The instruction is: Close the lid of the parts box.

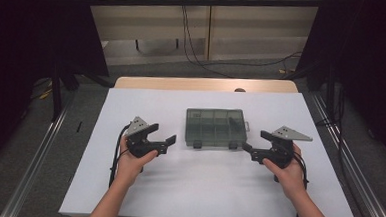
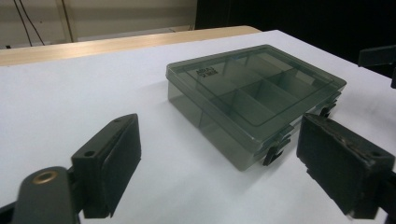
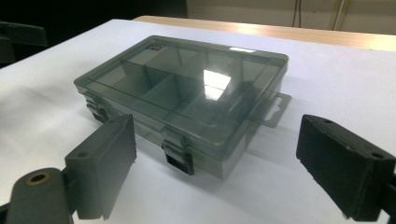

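Organizer box point(image 1: 215, 127) sits lid-shut mid-desk point(image 1: 126, 195) between left tool point(image 1: 165, 143) and right tool point(image 1: 251, 150), both released and empty; probably light, stiff, slick, brittle plastic, so pinch the side walls or front latches point(image 3: 177, 156), not the lid.

Even overhead light falls on the white desk point(image 1: 127, 185), while the left and right edges of the high view sink into black. A white glare patch sits on the box point(image 3: 187, 93) lid, with a soft shadow at its lower right. All three views are slightly soft and grainy
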Motion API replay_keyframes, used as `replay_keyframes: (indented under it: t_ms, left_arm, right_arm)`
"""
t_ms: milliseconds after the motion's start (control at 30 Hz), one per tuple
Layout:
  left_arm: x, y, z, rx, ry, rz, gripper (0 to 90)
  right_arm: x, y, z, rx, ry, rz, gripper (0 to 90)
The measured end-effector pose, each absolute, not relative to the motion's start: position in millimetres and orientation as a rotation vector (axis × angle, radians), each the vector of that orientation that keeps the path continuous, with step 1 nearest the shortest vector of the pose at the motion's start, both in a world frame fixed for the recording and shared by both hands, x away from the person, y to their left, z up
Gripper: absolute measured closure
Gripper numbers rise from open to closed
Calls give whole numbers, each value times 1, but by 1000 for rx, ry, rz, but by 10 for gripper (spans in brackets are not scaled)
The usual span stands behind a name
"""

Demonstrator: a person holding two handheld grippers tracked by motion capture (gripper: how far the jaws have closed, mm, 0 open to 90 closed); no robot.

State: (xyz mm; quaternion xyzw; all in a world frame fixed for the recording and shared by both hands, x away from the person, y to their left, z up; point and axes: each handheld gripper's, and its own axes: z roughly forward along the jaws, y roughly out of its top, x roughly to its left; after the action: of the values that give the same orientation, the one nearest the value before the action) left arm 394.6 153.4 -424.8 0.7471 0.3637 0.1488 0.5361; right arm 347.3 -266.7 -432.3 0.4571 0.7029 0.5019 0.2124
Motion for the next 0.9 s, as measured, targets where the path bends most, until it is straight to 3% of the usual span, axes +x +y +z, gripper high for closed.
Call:
replay_keyframes:
  t_ms: [300, 900]
  left_arm:
    - [385, 169, -428, 1765, 853, 368, 73]
    - [368, 196, -428, 1749, 861, 418, 64]
  right_arm:
    - [338, -272, -432, 1265, 1925, 1414, 97]
    - [318, -279, -436, 1246, 1913, 1408, 79]
